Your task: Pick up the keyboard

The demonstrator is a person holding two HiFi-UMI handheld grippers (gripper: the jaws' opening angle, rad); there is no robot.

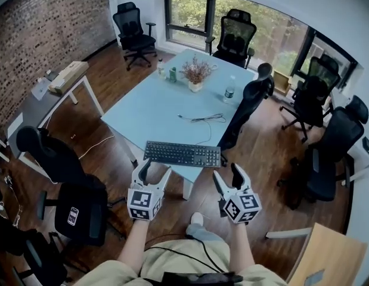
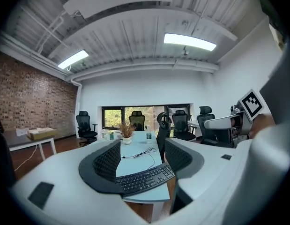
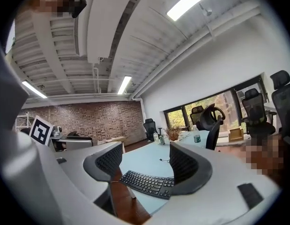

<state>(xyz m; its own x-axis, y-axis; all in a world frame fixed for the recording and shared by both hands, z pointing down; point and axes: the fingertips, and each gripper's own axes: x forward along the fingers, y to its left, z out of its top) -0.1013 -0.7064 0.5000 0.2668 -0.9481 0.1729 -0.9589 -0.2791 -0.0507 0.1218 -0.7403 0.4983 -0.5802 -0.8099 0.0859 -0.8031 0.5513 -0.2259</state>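
A black keyboard lies along the near edge of the light blue table; its cable runs toward the table's middle. My left gripper hovers open just short of the keyboard's left part, above the floor. My right gripper hangs open near the keyboard's right end, a little further back. In the left gripper view the keyboard shows between the open jaws. The right gripper view has the keyboard low between its spread jaws. Neither gripper touches it.
On the table's far side stand a potted plant, a water bottle and small containers. Black office chairs ring the table; one chair is close at my left. A side desk with a box stands left.
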